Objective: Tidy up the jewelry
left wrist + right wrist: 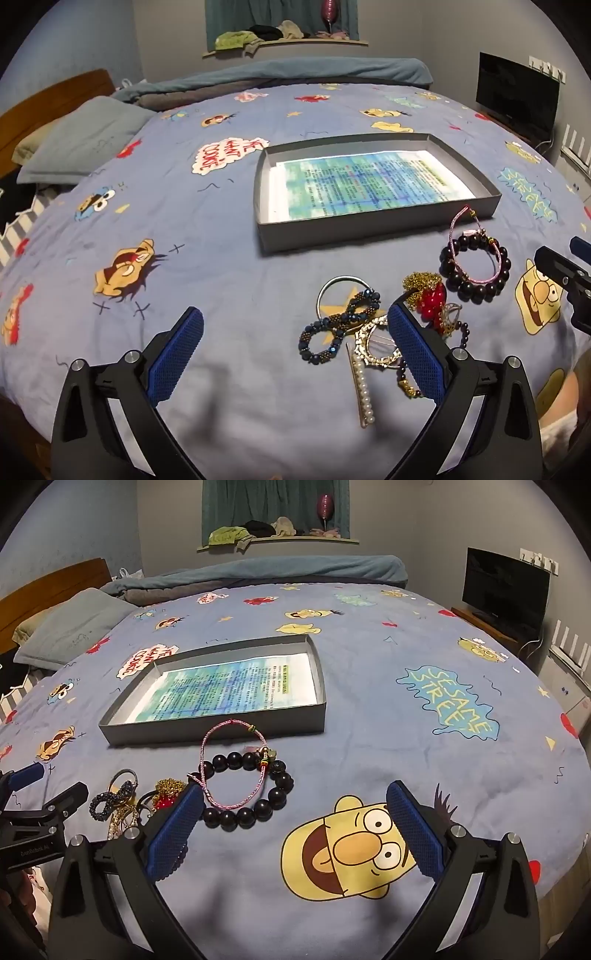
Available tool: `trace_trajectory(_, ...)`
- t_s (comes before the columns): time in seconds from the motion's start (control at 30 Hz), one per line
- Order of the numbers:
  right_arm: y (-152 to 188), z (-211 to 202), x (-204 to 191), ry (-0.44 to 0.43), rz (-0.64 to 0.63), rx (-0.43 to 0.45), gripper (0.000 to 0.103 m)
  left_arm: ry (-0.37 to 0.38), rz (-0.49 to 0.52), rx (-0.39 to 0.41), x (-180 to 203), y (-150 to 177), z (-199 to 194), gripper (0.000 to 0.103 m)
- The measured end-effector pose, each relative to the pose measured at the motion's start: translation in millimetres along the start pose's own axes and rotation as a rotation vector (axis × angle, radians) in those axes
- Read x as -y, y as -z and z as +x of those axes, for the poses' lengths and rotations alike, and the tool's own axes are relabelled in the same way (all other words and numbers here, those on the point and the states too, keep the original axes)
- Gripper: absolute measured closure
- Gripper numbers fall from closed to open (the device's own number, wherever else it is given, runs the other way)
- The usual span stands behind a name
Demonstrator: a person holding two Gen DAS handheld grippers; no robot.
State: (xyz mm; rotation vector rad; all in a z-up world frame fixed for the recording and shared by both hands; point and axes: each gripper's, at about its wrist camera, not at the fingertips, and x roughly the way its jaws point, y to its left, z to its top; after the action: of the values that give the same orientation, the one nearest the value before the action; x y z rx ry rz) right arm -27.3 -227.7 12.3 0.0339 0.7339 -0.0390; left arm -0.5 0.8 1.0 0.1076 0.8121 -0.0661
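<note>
A: Left gripper [295, 325], right gripper [295, 801]?
B: Both spread wide, holding nothing.
A: Jewelry?
B: Bead bracelet [255, 801] and pink cord [232, 768] lie on the bedspread [406, 738], beside the grey box [221, 727]; tangled pile [373, 332], possibly hair clips.

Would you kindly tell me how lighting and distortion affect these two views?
Left wrist view: dim room light, fisheye bends the grey tray, and its printed sheet glares too bright to read. Right wrist view: same curvature, dark vignetted corners, and the black bead bracelet stays sharp.
</note>
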Motion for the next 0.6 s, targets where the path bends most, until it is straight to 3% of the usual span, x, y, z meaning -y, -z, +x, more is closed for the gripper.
trace_trajectory(0.6,0.7,2.7,-2.6,-0.007,0.004,-0.009,0.005,0.003,0.006,-0.013,-1.5,2.7,4.4,0.004)
